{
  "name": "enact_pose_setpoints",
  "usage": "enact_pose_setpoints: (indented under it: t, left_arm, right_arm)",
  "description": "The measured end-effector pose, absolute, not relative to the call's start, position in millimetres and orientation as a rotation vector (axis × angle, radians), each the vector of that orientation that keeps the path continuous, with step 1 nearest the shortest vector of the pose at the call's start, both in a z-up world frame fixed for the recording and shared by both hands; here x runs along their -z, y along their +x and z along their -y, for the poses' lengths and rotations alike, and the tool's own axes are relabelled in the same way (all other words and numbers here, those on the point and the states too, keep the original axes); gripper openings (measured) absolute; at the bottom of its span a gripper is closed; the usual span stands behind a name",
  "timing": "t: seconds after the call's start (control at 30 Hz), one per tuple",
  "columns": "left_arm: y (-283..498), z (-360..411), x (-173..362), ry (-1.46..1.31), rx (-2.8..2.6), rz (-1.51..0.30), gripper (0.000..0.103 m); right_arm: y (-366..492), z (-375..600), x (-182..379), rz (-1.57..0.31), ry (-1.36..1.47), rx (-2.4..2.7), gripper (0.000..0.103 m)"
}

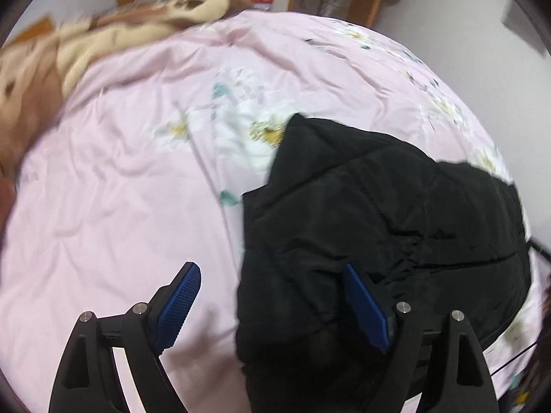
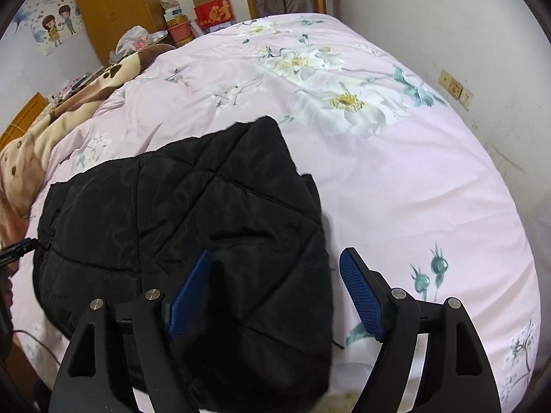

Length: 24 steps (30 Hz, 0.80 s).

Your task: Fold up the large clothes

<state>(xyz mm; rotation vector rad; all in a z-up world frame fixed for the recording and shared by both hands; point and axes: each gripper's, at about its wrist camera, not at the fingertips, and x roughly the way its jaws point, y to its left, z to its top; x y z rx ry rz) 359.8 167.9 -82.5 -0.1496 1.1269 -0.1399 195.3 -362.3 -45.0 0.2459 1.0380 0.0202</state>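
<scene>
A black quilted jacket (image 1: 378, 220) lies folded on the pink floral bedspread (image 1: 120, 189). It also shows in the right wrist view (image 2: 193, 213) on the same bedspread (image 2: 413, 189). My left gripper (image 1: 272, 296) is open, straddling the jacket's left edge near its front corner, empty. My right gripper (image 2: 275, 292) is open, straddling the jacket's right edge, with the fabric between the blue pads (image 2: 361, 299) but not clamped.
A beige and brown blanket (image 2: 41, 137) lies along the bed's left side. Boxes and a red carton (image 2: 213, 13) stand by a wooden wardrobe (image 2: 113, 3) beyond the bed. A wall with sockets (image 2: 454, 86) borders the right side.
</scene>
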Motion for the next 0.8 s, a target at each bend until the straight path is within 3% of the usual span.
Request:
enact_pose_setpoints:
  t: [0.33,0.5,0.63,0.8]
  left_arm:
    - [374,-188,125,-0.402,0.307,-1.271,0.088]
    - [380,-172,143,-0.412,0.358,-1.299,0.098]
    - [386,-162,162,-0.457,0.416,-1.346,0.103]
    - [391,-164,179,-0.546,0.467,-1.371,0.103]
  right_arm:
    - [203,398,78,-1.110,0.433,-0.173,0.078]
    - [218,402,104,-1.167,0.525,-0.268,0.080]
    - [234,394,120,-1.201,0.542,-0.349,0.096]
    - [246,391,137,-1.222,0.608,-0.442,0.096]
